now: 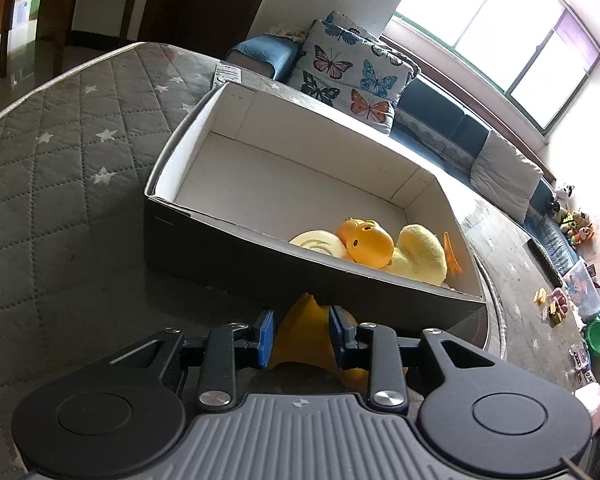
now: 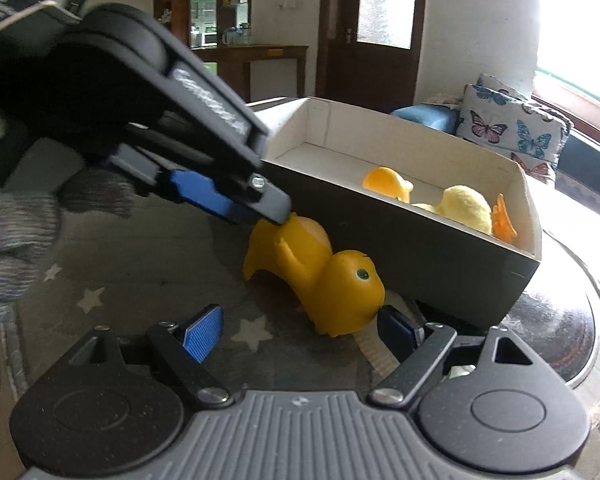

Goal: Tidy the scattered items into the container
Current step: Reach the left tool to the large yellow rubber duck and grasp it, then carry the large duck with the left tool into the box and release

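Note:
A yellow plastic duck [image 2: 320, 276] lies on the grey star-patterned mat just in front of the dark box [image 2: 440, 248] with a white inside. My left gripper [image 1: 300, 332] has its blue pads on either side of the duck's tail [image 1: 304, 332]; in the right wrist view the left gripper [image 2: 260, 216] touches the tail from above left. My right gripper [image 2: 300, 330] is open, with the duck's head between its fingers. In the box [image 1: 220, 240] lie an orange plastic duck [image 1: 366, 242], a yellow plush duck [image 1: 420, 256] and a pale yellow disc [image 1: 316, 242].
The mat [image 1: 60, 184] covers a round table. Behind the box are butterfly cushions [image 1: 352, 72] and a blue bench along the window. Small toys [image 1: 556, 304] and a green bowl [image 1: 598, 336] lie on the floor at right. A wooden table [image 2: 260, 60] stands further back.

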`<state>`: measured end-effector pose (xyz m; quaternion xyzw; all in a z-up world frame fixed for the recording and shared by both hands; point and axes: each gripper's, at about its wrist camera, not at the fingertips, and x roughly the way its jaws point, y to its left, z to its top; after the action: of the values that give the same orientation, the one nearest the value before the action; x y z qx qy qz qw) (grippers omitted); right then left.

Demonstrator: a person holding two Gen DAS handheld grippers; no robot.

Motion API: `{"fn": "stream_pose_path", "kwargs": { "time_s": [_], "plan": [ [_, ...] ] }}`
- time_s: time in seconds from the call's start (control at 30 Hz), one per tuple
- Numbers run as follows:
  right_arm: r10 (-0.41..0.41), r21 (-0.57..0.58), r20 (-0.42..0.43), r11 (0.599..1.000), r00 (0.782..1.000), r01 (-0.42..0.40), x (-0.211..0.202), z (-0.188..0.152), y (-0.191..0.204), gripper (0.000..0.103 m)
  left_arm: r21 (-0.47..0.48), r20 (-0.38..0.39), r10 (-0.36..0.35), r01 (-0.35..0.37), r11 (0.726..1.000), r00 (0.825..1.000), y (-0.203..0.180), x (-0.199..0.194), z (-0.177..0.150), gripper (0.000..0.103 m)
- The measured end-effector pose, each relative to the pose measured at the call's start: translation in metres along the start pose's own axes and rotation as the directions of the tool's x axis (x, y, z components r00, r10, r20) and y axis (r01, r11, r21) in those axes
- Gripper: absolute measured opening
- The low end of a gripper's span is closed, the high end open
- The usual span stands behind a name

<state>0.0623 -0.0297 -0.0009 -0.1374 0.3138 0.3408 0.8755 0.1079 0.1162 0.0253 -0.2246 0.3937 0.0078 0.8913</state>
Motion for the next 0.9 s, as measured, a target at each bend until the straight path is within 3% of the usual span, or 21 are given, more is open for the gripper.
{"fn": "stream_pose_path", "kwargs": {
  "time_s": [0.1,0.37,0.63,0.9],
  "plan": [
    [0.019,-0.018,-0.001,1.000,1.000,-0.019,-0.004,-0.001,0.003,0.086,-0.007,0.000,0.000,0.000,1.000,1.000,0.001,0.002,0.002,0.034],
    [-0.032,0.017,0.003,0.999,0.999,0.032,-0.001,0.004,-0.010,0.082,-0.013,0.000,0.003,-0.003,1.000,1.000,0.003,0.005,0.005,0.034],
    [-0.018,0.021,-0.020,1.000,1.000,0.018,0.011,0.008,-0.015,0.055,-0.064,-0.008,-0.036,0.035,0.997,0.999,0.011,0.012,0.007,0.032],
    [-0.028,0.023,-0.025,0.999,0.999,0.028,0.014,0.008,-0.015,0.050,-0.090,-0.017,-0.070,0.069,0.994,0.997,0.016,0.016,0.008,0.028]
  ]
}}
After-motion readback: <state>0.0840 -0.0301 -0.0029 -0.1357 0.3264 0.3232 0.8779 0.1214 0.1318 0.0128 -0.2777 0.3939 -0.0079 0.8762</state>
